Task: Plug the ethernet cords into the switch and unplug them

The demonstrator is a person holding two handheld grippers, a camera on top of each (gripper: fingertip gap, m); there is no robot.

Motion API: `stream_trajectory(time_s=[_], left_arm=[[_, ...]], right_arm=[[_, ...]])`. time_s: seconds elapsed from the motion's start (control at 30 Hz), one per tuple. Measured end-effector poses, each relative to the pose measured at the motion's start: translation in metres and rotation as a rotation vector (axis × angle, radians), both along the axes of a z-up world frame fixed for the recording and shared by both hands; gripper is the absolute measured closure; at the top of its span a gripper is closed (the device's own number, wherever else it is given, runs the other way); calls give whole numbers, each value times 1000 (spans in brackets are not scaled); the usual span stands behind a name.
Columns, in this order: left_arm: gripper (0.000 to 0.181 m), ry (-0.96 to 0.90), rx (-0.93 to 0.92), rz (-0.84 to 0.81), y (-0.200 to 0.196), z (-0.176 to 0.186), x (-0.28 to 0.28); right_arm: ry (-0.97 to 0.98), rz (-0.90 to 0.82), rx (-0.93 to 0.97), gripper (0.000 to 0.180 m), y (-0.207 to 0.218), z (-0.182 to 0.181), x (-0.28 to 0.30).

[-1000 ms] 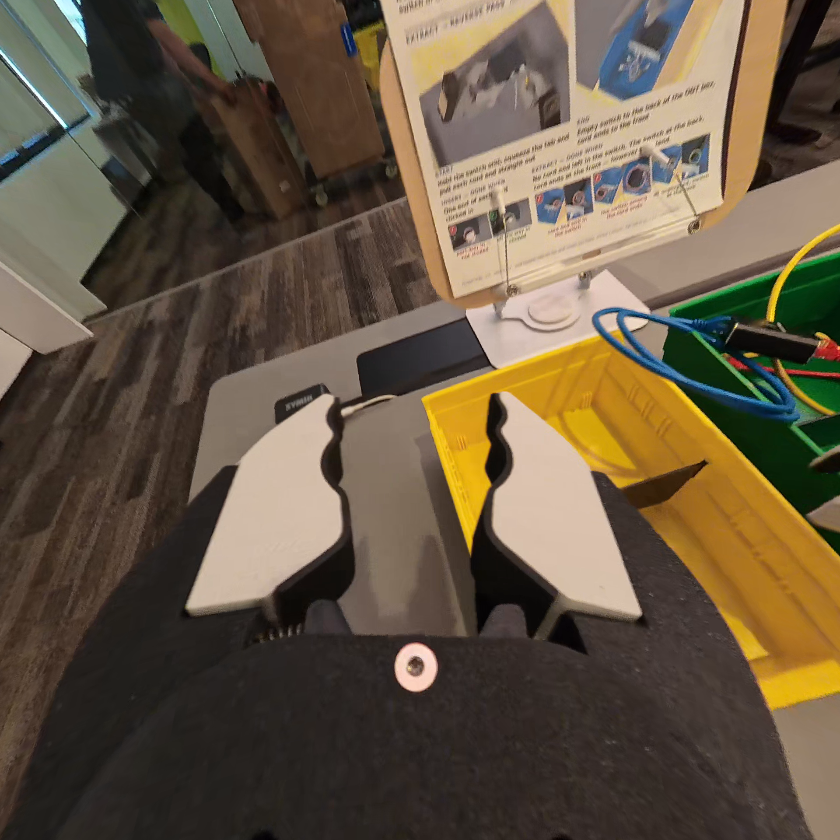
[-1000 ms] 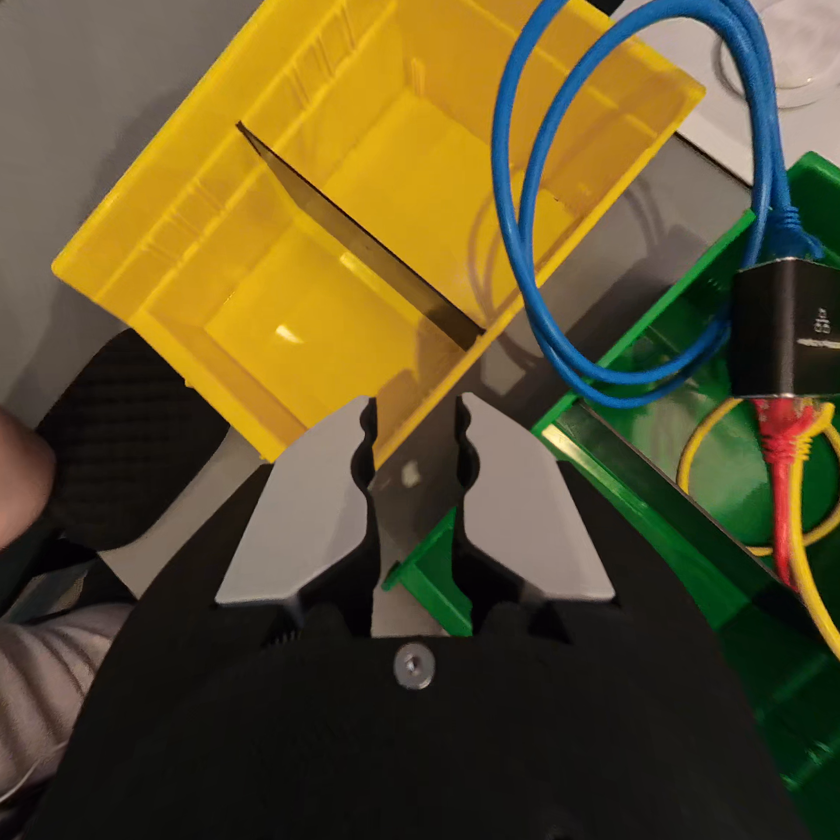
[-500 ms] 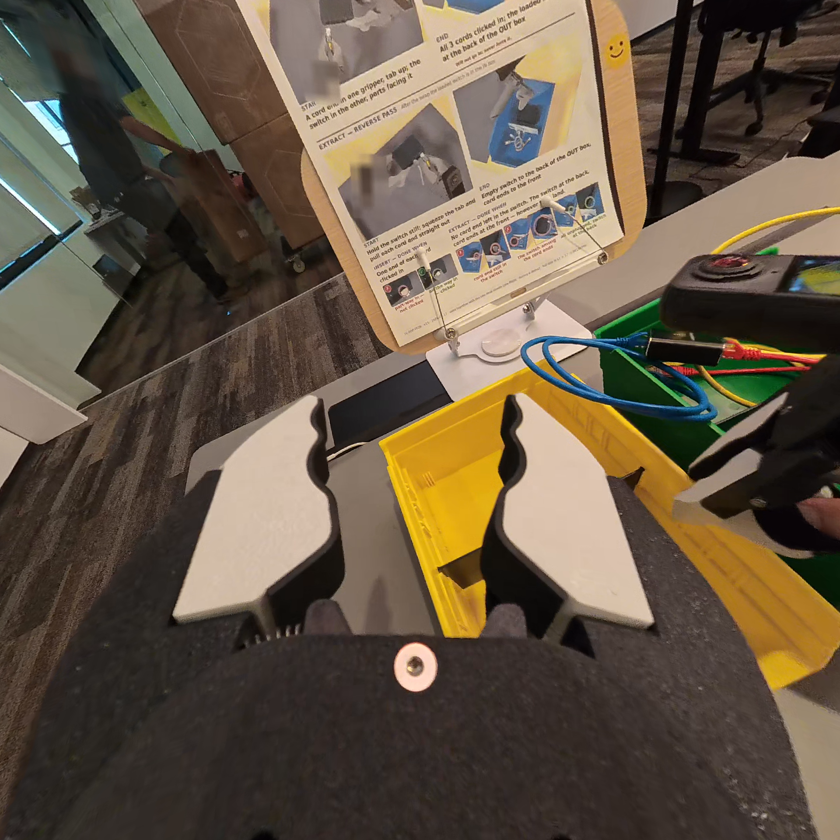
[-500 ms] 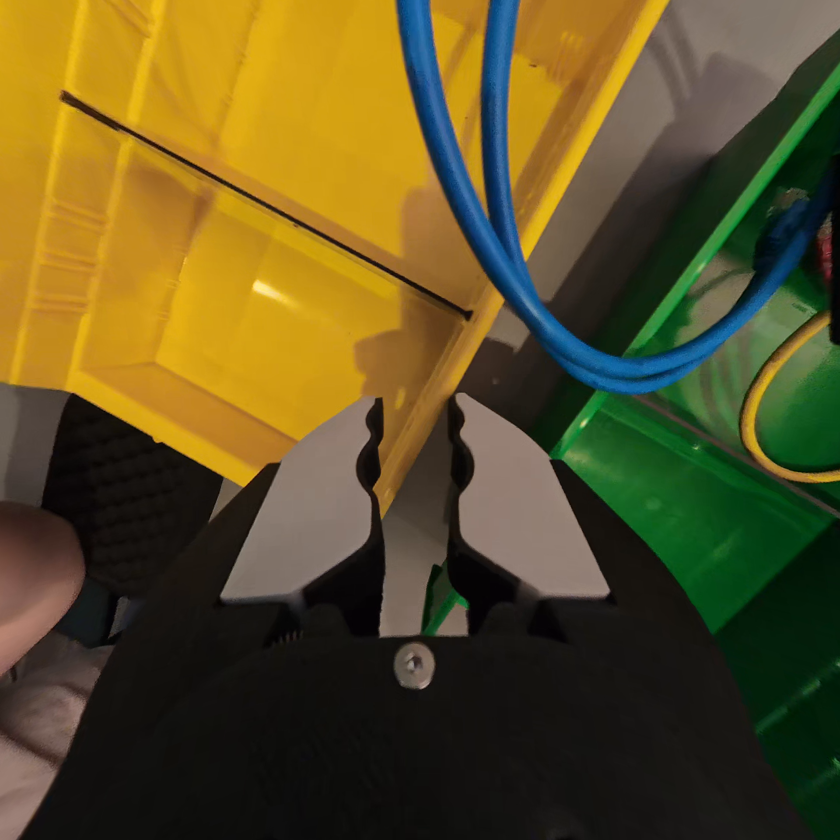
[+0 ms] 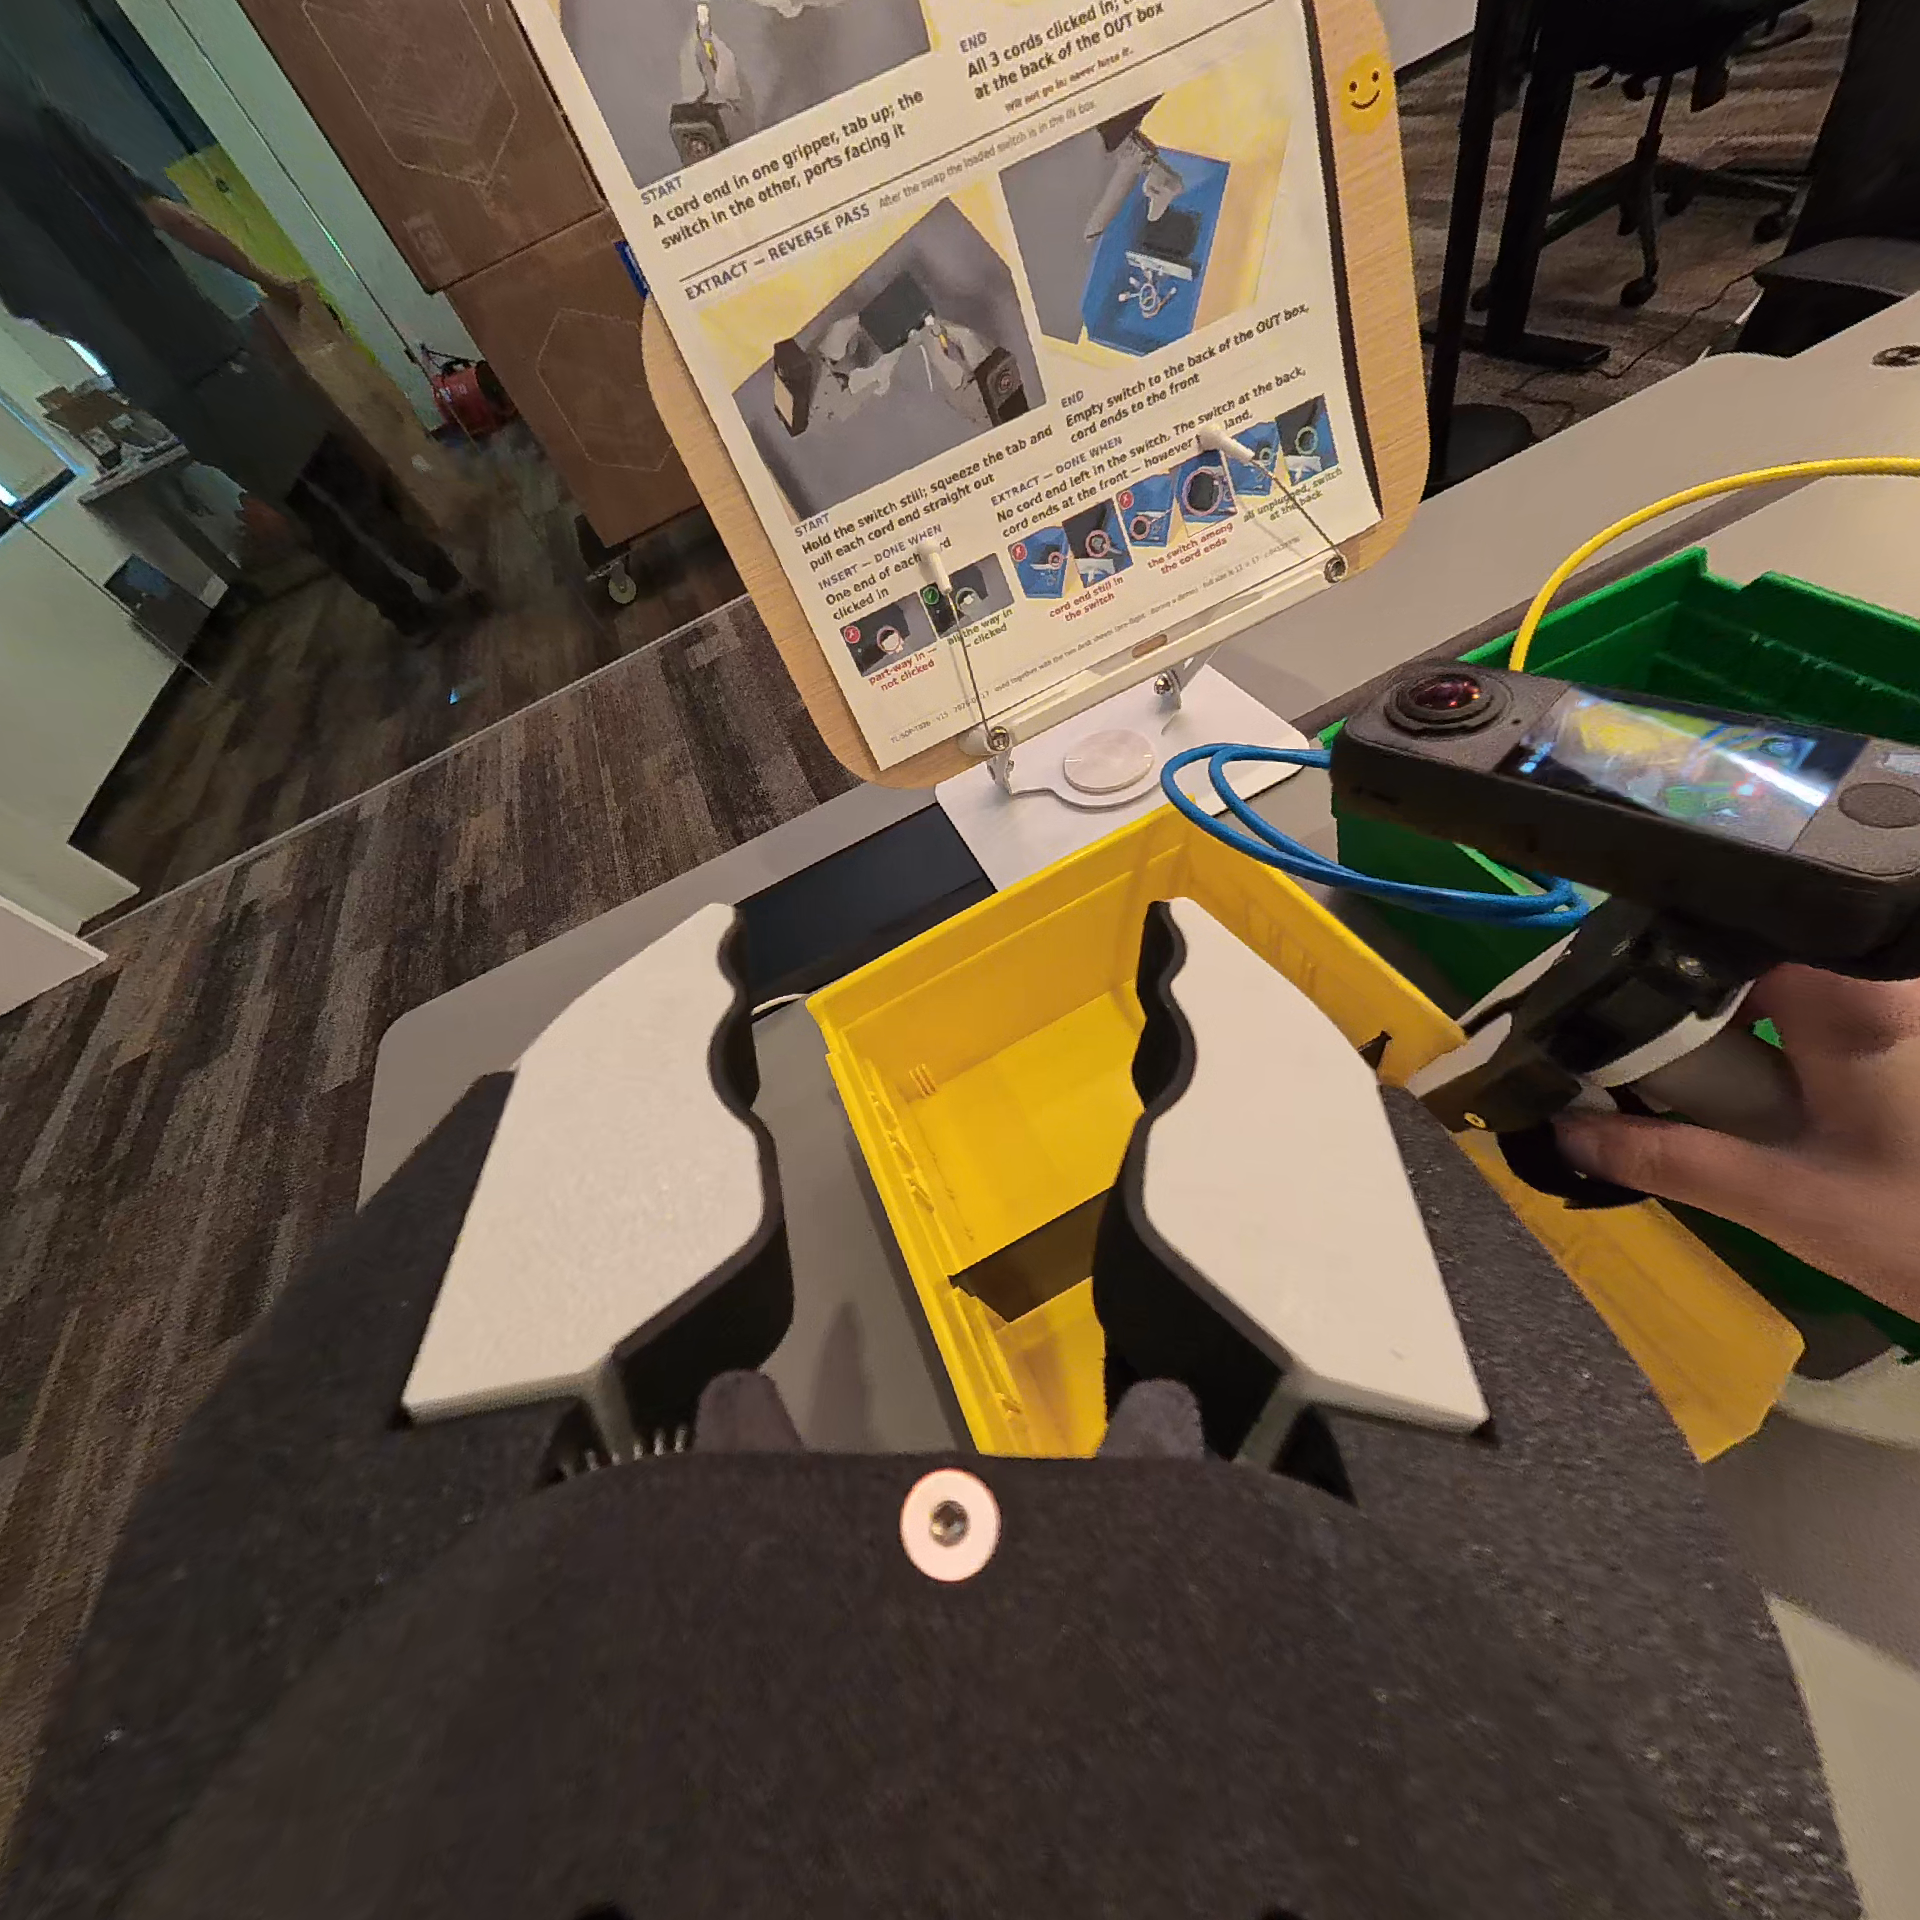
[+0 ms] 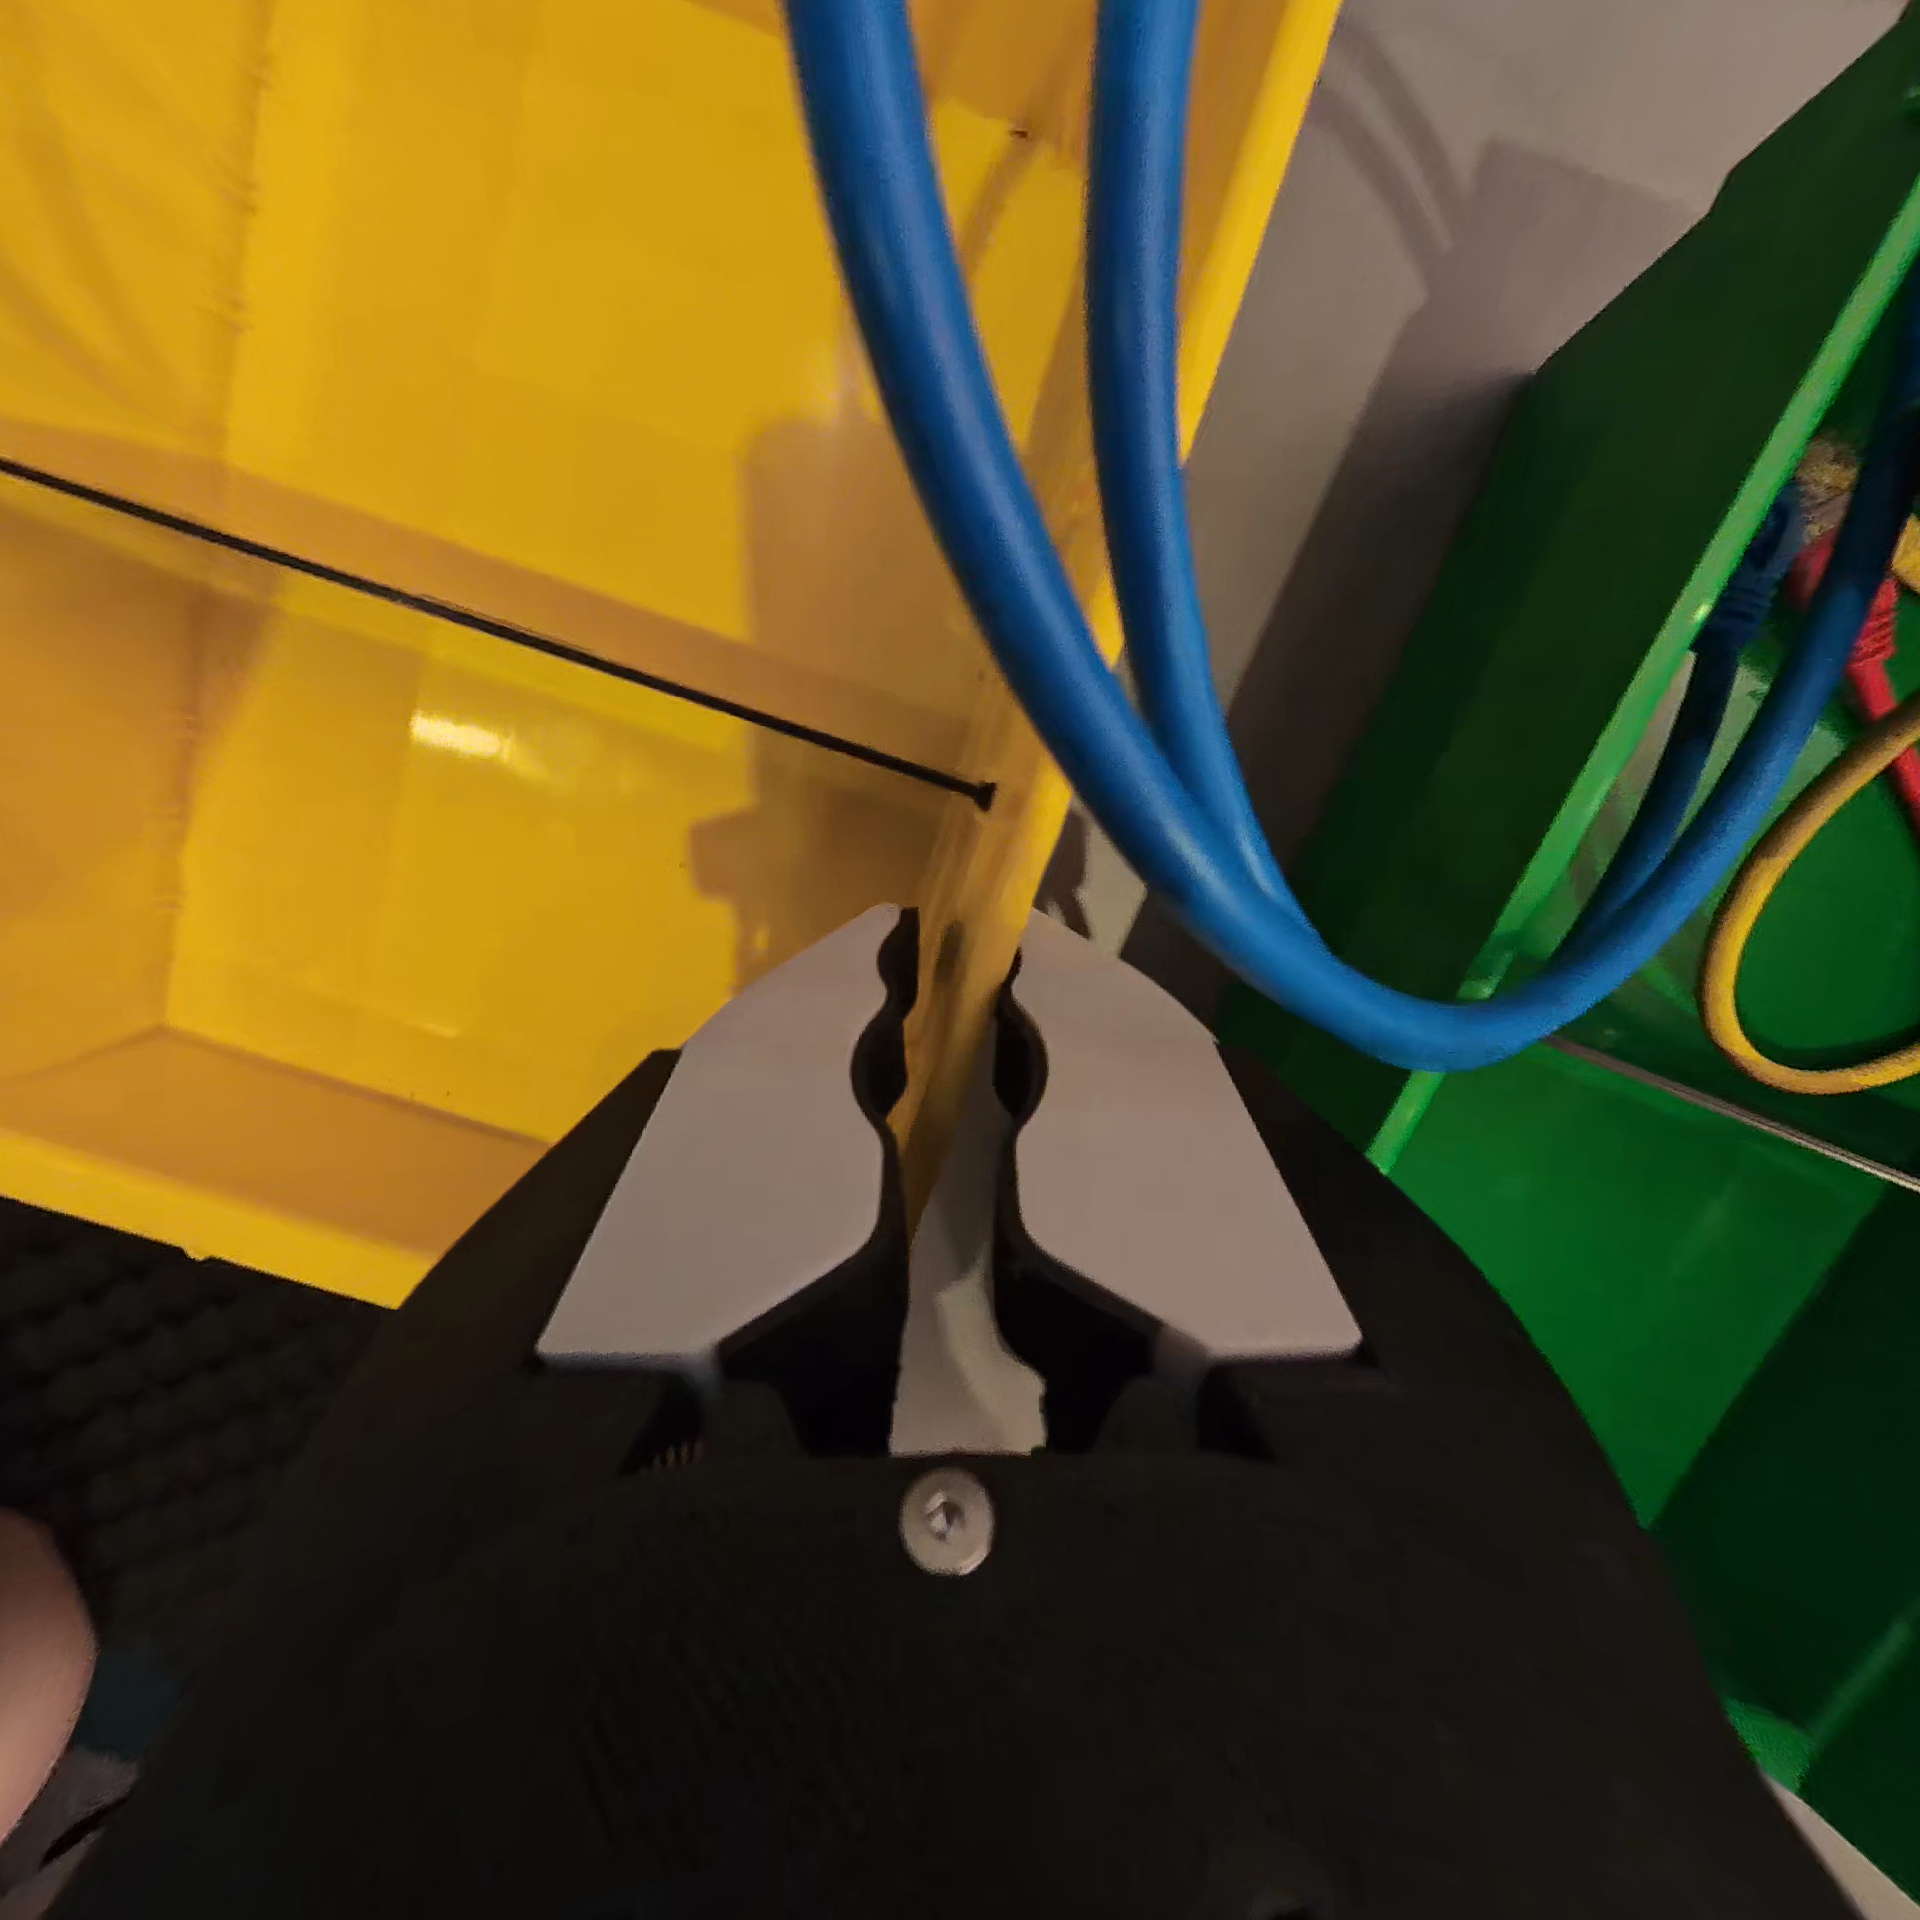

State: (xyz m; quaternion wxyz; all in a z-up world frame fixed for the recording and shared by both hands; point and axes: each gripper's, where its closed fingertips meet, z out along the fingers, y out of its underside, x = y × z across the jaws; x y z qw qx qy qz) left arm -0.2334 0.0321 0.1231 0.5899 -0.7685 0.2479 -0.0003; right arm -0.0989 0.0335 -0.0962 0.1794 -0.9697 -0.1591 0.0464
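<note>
A yellow bin [image 5: 1023,1091] stands empty on the grey table, split by a thin black divider [image 6: 499,629]. My right gripper [image 6: 958,925] is shut on the bin's right wall near the divider. It also shows in the left wrist view [image 5: 1496,1070], held by a hand. My left gripper [image 5: 940,914] is open and empty above the bin's left wall. A blue ethernet cord [image 6: 1039,623] loops from the green bin [image 6: 1558,623] over the yellow bin's far corner. Yellow [image 6: 1725,987] and red [image 6: 1881,675] cords lie in the green bin. The switch is hidden.
An instruction board [image 5: 987,364] on a white stand rises behind the bins. A black pad [image 5: 831,914] lies on the table [image 5: 447,1039] behind the yellow bin. The table's left edge drops to a wood-pattern floor. The right gripper's camera [image 5: 1621,790] hangs over the green bin.
My right gripper moved down onto the yellow bin's right wall and its fingers narrowed onto it. My left gripper lifted and shifted right over the bin's left wall, still open.
</note>
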Motion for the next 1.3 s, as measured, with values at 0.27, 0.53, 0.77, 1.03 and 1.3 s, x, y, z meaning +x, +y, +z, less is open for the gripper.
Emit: stream_trajectory(time_s=[0.27,0.53,0.77,1.03,1.3], left_arm=[[112,6,-1,-19,-3,0,2],[113,28,-4,-50,-6,-1,8],[113,18,1,-56,-9,1,8],[114,24,5,-82,-12,2,15],[114,5,67,-92,-29,20,16]], right_arm=[[6,-9,-115,169,-11,-18,-3],[20,-53,-145,171,-12,-22,-4],[172,-148,-220,172,-14,-22,-23],[259,-140,-236,172,-5,-9,-49],[325,-71,-249,172,-2,17,-79]])
